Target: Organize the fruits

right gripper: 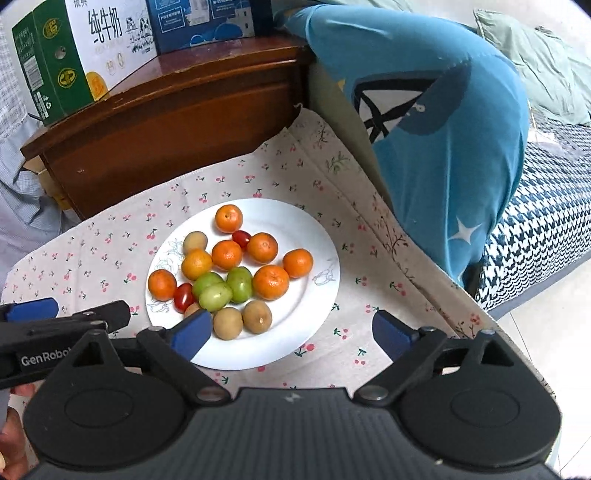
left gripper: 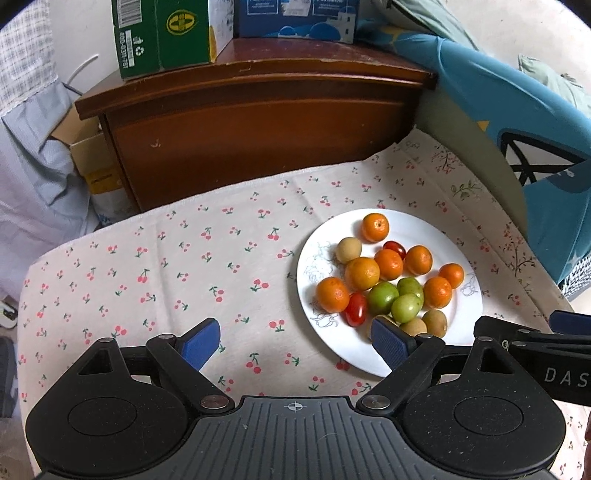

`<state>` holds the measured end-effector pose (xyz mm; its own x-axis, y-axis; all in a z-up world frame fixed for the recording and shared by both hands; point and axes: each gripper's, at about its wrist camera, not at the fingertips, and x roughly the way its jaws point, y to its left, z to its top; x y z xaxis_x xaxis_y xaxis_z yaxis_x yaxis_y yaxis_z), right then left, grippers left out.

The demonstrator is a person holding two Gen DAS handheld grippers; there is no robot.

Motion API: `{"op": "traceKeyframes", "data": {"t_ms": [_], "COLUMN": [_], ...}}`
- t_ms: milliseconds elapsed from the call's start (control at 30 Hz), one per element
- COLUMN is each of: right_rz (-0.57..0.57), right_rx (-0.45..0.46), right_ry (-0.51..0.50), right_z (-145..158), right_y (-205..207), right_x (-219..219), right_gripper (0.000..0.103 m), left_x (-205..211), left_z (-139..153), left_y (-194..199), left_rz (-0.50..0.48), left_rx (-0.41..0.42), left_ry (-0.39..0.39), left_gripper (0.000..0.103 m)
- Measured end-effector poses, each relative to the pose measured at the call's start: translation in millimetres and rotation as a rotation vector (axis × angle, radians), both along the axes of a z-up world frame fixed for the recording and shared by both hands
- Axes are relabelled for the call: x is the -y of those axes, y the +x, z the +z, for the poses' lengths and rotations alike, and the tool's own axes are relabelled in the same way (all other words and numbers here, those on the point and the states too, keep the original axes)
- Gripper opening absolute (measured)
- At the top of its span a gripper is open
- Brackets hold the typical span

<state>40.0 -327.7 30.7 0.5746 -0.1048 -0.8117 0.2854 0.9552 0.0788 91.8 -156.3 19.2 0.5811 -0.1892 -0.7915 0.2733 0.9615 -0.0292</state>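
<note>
A white plate (left gripper: 458, 332) on the cherry-print cloth holds a mixed pile: several orange mandarins (left gripper: 362, 273), green fruits (left gripper: 383, 297), red cherry tomatoes (left gripper: 356, 308) and brownish round fruits (left gripper: 435, 322). The same plate (right gripper: 310, 325) shows in the right wrist view with mandarins (right gripper: 270, 281) and green fruits (right gripper: 240, 283). My left gripper (left gripper: 295, 341) is open and empty, low over the cloth at the plate's near-left edge. My right gripper (right gripper: 293, 332) is open and empty over the plate's near edge. The right gripper (left gripper: 535, 339) shows at the right of the left wrist view.
A brown wooden cabinet (left gripper: 258, 122) stands behind the table with a green carton (left gripper: 166, 33) and a blue box (left gripper: 295, 16) on top. A blue cushion (right gripper: 443, 129) leans at the table's right edge, by a bed with a houndstooth cover (right gripper: 546, 229).
</note>
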Motion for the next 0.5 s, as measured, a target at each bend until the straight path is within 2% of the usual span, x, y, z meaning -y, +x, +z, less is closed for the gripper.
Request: {"op": "traceKeyframes", "data": {"t_ms": [500], "right_rz": [-0.025], "right_rx": [-0.039], "right_ry": [-0.006], "right_z": [-8.2], "right_y": [7.1], "right_x": [2.1], "right_gripper": [0.094], "left_x": [-2.4], "left_z": [-6.9], "left_y": [8.7], "left_rz": [0.04], "left_rx": [-0.017], "left_ry": [0.039], "left_gripper": [0.09]}}
